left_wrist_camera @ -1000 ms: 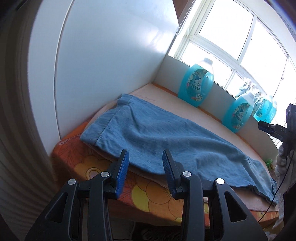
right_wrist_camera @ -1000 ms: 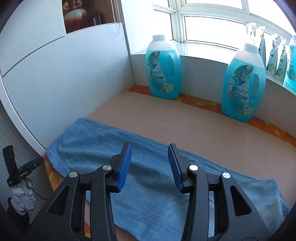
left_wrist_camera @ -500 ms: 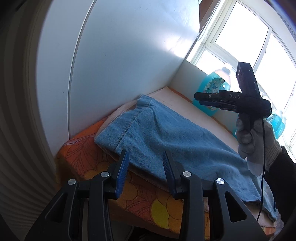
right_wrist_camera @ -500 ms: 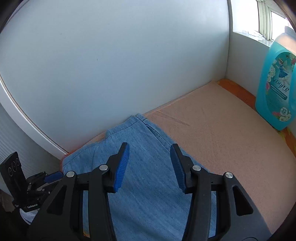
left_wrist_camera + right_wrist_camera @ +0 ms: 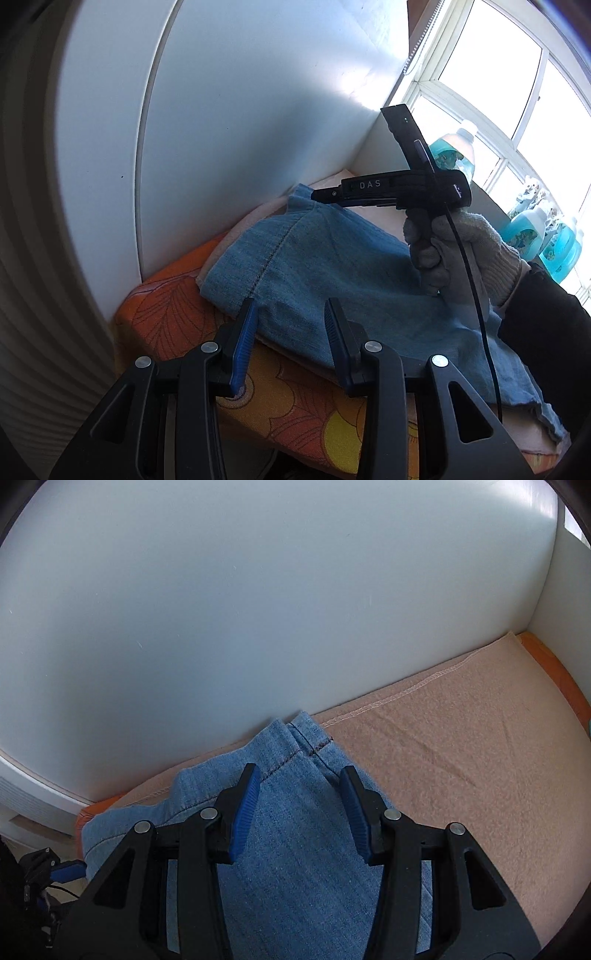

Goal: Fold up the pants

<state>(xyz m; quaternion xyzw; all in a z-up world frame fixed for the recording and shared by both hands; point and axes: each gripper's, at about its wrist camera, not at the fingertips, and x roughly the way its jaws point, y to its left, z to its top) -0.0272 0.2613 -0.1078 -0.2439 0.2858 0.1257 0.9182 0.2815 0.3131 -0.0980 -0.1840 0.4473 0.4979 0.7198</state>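
Both my tongs gape, holding nothing: right gripper [image 5: 299,805] over the pants [image 5: 295,849] hem by the wall, left gripper [image 5: 290,343] at their near edge. Risk: pinching one denim layer, or snagging the beige blanket [image 5: 461,757].

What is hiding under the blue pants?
Under the denim pants lies a peach-colored blanket, and beneath that an orange flowered cushion peeks out at the edge. Whatever sits directly below the pants' middle is covered by the fabric.

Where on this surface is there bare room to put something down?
Free: the beige blanket between the pants, the white wall and the orange edge. Crowded: the near side, under the pants, and the window side, where bottles stand.
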